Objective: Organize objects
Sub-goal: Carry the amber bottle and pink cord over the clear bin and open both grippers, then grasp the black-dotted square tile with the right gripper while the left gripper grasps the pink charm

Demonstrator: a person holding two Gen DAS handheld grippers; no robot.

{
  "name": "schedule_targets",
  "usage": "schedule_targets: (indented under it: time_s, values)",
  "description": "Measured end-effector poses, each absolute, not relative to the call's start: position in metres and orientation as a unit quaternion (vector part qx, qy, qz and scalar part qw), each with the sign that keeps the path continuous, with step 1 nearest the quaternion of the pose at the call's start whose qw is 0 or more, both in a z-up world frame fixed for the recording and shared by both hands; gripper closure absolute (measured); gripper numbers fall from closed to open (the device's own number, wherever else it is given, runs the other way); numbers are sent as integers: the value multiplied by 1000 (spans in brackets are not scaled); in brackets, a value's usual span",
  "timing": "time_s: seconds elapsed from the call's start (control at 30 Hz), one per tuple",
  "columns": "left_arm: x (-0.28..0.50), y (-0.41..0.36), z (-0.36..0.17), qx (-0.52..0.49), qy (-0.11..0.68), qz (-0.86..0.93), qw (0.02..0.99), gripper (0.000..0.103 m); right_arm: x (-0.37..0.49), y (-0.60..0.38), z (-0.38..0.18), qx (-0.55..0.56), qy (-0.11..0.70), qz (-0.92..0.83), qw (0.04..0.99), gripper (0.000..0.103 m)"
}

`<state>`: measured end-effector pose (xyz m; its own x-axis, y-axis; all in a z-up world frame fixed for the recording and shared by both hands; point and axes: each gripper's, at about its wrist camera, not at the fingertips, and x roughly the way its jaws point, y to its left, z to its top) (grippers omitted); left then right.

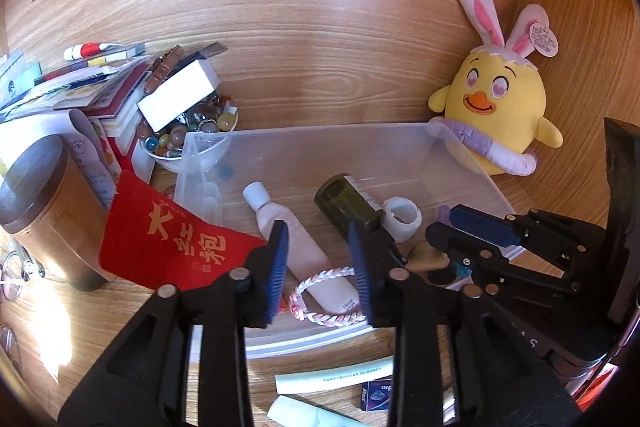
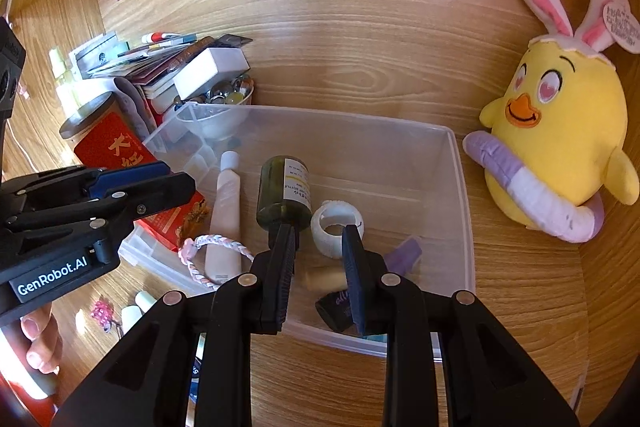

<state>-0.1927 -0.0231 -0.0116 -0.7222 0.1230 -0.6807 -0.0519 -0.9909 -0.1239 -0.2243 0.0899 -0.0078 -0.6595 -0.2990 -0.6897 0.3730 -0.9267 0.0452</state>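
Observation:
A clear plastic bin (image 1: 320, 143) (image 2: 460, 187) stands on the wooden desk. In it lie a pink-white tube (image 1: 280, 223) (image 2: 226, 211), a dark green bottle (image 1: 340, 203) (image 2: 280, 195), a white ring roll (image 1: 404, 219) (image 2: 336, 223), a braided pink-white bracelet (image 1: 320, 277) (image 2: 216, 243), a purple piece (image 2: 404, 251) and a black item (image 2: 336, 307). My left gripper (image 1: 318, 231) (image 2: 176, 179) hangs open above the tube and bracelet, its pads touching nothing. My right gripper (image 2: 318, 233) (image 1: 460, 223) hovers over the bin's near right part, open, with the ring roll showing through the gap.
A red packet (image 1: 168, 239) leans on the bin's left wall beside a lidded canister (image 1: 40, 195). Behind are a bowl of marbles (image 1: 192, 131) and stacked books. A yellow plush chick (image 2: 560, 131) sits right of the bin. Pale tubes (image 1: 332, 375) lie in front.

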Motion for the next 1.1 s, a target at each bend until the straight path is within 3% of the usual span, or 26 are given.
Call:
schedule_targets:
  time_s: [0.07,0.27,0.33,0.5,0.8,1.1]
  values:
    - [-189,-23,-9,-366,-48,928,47,60,-223,89,-7,369,55,-909,184,78]
    - [-173,-20,5,-345,-29,938,36,33,-215,92,3,354,56,-917,177,53]
    - [-164,-19,11,-335,-22,941,34,23,-210,95,8,348,51,-919,175,39]
    - [-146,-19,22,-316,-13,948,27,7,-196,107,21,336,42,-924,177,33]
    - [-115,-29,26,-314,-7,949,16,3,-161,126,30,323,41,-929,176,28]
    - [-93,-45,-8,-369,-24,929,3,2,-122,131,22,321,25,-930,178,23]
